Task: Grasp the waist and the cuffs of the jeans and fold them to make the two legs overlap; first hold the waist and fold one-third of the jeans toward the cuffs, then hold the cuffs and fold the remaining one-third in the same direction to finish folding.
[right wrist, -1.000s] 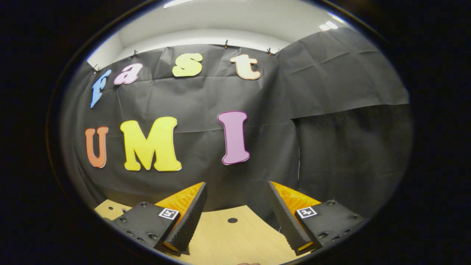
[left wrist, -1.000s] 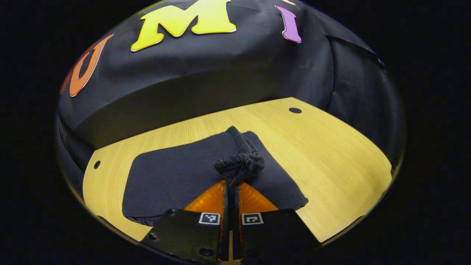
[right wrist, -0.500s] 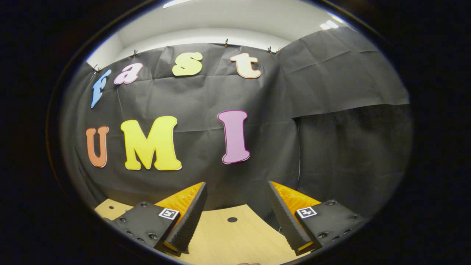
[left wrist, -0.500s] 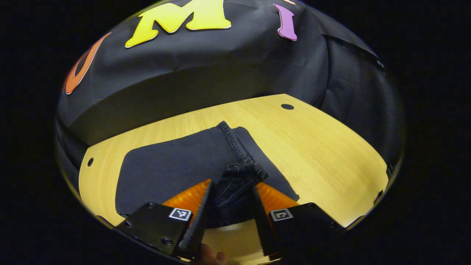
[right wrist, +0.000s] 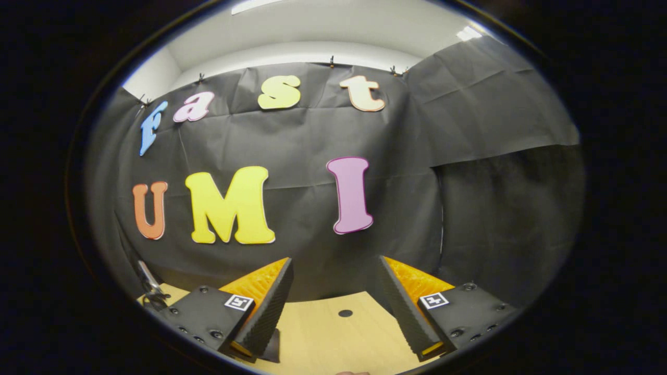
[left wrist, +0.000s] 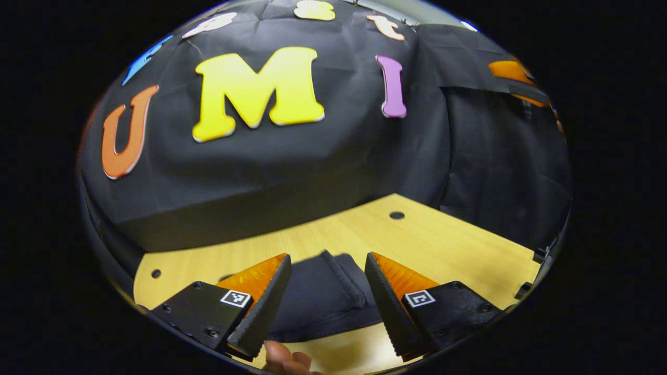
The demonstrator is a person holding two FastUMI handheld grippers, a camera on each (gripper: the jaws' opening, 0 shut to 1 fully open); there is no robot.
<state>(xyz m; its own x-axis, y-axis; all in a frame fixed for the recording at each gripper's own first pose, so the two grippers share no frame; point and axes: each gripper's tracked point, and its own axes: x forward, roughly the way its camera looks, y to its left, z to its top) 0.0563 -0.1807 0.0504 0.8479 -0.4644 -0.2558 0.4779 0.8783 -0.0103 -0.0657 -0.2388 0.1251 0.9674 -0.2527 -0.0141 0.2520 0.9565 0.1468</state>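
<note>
The dark, near-black denim jeans [left wrist: 323, 297] lie folded flat on the pale yellow wood-grain tabletop [left wrist: 443, 250], seen in the left gripper view low in the middle, with a thick stitched seam running across the top layer toward the far edge of the cloth. The left gripper [left wrist: 327, 302] hangs just above the near part of the jeans, its two fingers spread wide to either side of that seam and gripping nothing; whether the tips touch the fabric cannot be told. At the bottom edge of that view a person's fingertips [left wrist: 284, 359] show beside the left finger. Beyond the jeans the tabletop runs bare to the black cloth wall [left wrist: 292, 161], with a small round dark hole [left wrist: 396, 215] near its far right and another [left wrist: 156, 273] near its far left edge. In the right gripper view the right gripper [right wrist: 336, 307] is held up over the table [right wrist: 323, 338], fingers likewise parted and empty, pointing at the cloth wall [right wrist: 302, 140]; a round hole [right wrist: 345, 313] lies between them on the wood, a sliver of dark fabric [right wrist: 271, 351] sits by the left finger's tip, and some thin metal item [right wrist: 148, 289], too small to make out, stands at the far left edge.
</note>
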